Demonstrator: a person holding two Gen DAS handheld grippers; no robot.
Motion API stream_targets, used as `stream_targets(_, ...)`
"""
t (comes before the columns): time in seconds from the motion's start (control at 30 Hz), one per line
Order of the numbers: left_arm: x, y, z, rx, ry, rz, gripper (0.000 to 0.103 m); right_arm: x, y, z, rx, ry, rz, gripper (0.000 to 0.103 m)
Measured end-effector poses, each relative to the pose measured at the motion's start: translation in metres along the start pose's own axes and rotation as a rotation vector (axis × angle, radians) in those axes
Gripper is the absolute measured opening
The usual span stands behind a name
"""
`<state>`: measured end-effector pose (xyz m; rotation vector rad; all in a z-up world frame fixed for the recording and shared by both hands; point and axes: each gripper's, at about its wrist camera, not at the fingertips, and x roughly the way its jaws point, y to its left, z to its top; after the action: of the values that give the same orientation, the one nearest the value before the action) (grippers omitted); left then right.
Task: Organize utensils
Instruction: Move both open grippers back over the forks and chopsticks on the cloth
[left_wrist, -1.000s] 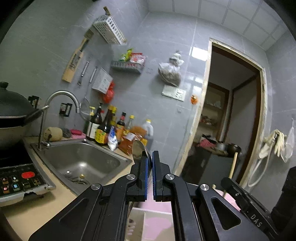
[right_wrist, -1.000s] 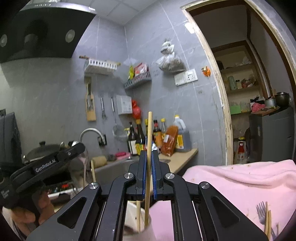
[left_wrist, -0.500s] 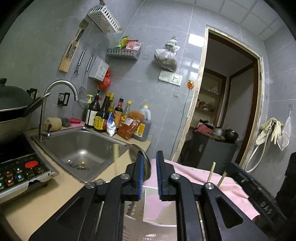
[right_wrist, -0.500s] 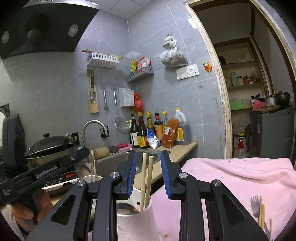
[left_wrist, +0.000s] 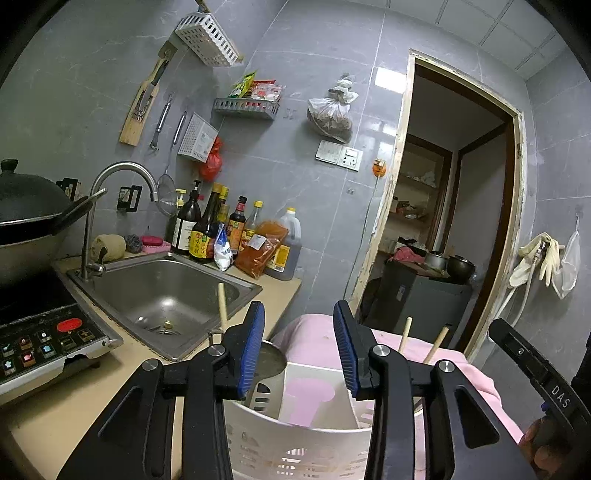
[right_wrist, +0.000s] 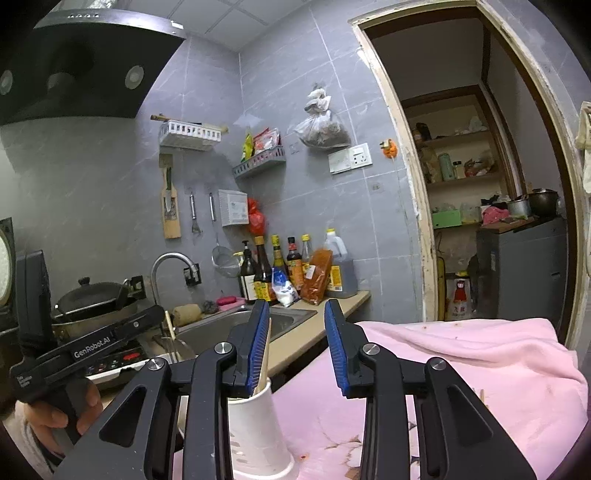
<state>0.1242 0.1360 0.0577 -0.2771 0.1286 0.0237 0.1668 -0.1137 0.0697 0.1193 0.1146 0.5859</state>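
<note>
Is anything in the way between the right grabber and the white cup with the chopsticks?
No, nothing visible blocks it. The white cup stands just below the right gripper, whose jaws are opening, and the chopsticks already poke out of it by the left pad.

A stainless steel sink (left_wrist: 166, 295) with a curved chrome tap (left_wrist: 110, 192) is set into the beige bench (left_wrist: 66, 398). Dark sauce bottles (left_wrist: 207, 229) stand in a row behind it against the grey tiled wall (left_wrist: 314, 206). A black lidded wok (left_wrist: 26, 214) sits left of the sink, and an open wooden-framed doorway (left_wrist: 461, 206) lies to the right.
</note>
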Motion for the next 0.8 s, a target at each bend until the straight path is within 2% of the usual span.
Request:
stream_targets(0.07, -0.004, -0.005, 0.001, 0.013, -0.008, -0.002, 0.038, -0.005, -0.002, 0.001, 0.0, -0.008, -0.011, 0.03)
stream_targets(0.2, -0.013, -0.019, 0.004, 0.033, -0.035, -0.014, 0.054, -0.02, -0.009, 0.004, -0.003, -0.032, -0.056, 0.042)
stream_targets(0.27, -0.017, -0.028, 0.005, 0.043, -0.05, -0.021, 0.059, -0.029, -0.013, 0.007, -0.009, -0.044, -0.089, 0.045)
stream_targets(0.37, -0.022, -0.045, 0.005, 0.071, -0.066, -0.029, 0.067, -0.043, -0.02, 0.012, -0.024, -0.063, -0.139, 0.054)
stream_targets(0.43, -0.025, -0.057, 0.005, 0.091, -0.076, -0.042, 0.077, -0.056, -0.025, 0.014, -0.039, -0.077, -0.176, 0.066)
stream_targets(0.47, -0.026, -0.063, 0.004, 0.101, -0.079, -0.05, 0.078, -0.06, -0.028, 0.015, -0.042, -0.083, -0.188, 0.075)
stream_targets(0.67, -0.025, -0.103, -0.005, 0.176, -0.058, -0.125, 0.087, -0.095, -0.048, 0.021, -0.074, -0.101, -0.286, 0.087)
stream_targets(0.77, -0.02, -0.122, -0.014, 0.205, -0.026, -0.177, 0.089, -0.108, -0.061, 0.021, -0.085, -0.09, -0.334, 0.1)
stream_targets(0.8, -0.018, -0.126, -0.016, 0.209, -0.011, -0.192, 0.09, -0.113, -0.066, 0.02, -0.085, -0.086, -0.349, 0.101)
